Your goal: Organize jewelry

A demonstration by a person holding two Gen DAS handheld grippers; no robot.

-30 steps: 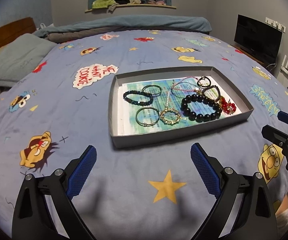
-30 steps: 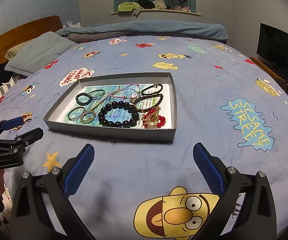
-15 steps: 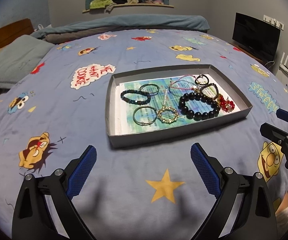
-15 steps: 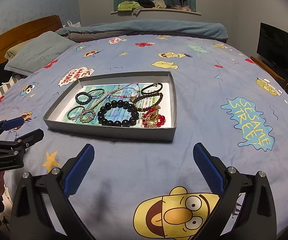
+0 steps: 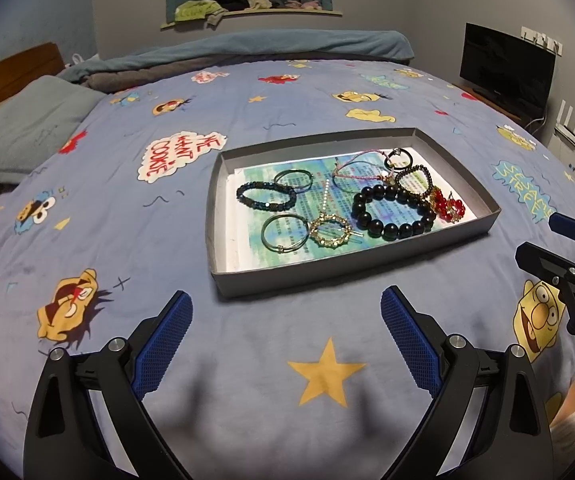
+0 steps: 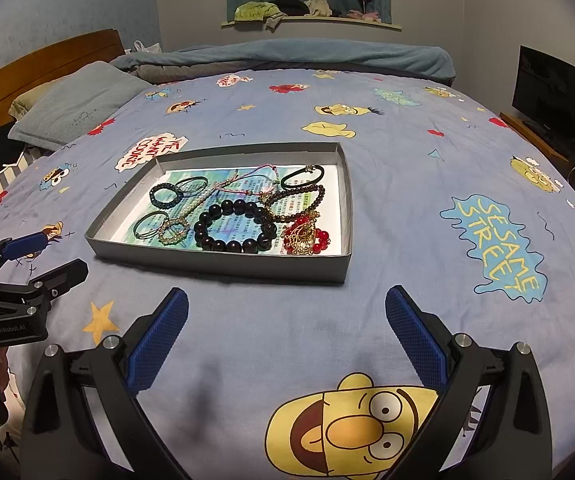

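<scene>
A shallow grey tray (image 5: 287, 276) (image 6: 223, 268) lies on the bed, lined with a printed paper. It holds a big black bead bracelet (image 5: 391, 210) (image 6: 233, 226), a red and gold piece (image 5: 447, 206) (image 6: 305, 236), a dark blue bead bracelet (image 5: 265, 196), silver bangles (image 5: 283, 234), a gold ring-shaped piece (image 5: 329, 232), a pink cord (image 5: 353, 168) and a brown bead strand (image 6: 299, 202). My left gripper (image 5: 286, 330) is open, short of the tray's near wall. My right gripper (image 6: 286, 330) is open too, a little back from the tray.
The bed has a blue cartoon-print cover (image 5: 327, 372). A grey pillow (image 5: 27, 136) and wooden headboard (image 6: 39, 68) are at the left, a folded blanket (image 5: 267, 46) at the far end. A black TV (image 6: 559, 100) stands at the right. A shelf (image 6: 311, 20) holds clothes.
The left gripper has drifted slightly, so the tray sits a bit more left in its view. The right gripper has crept a touch closer to the tray. Both stay open.
</scene>
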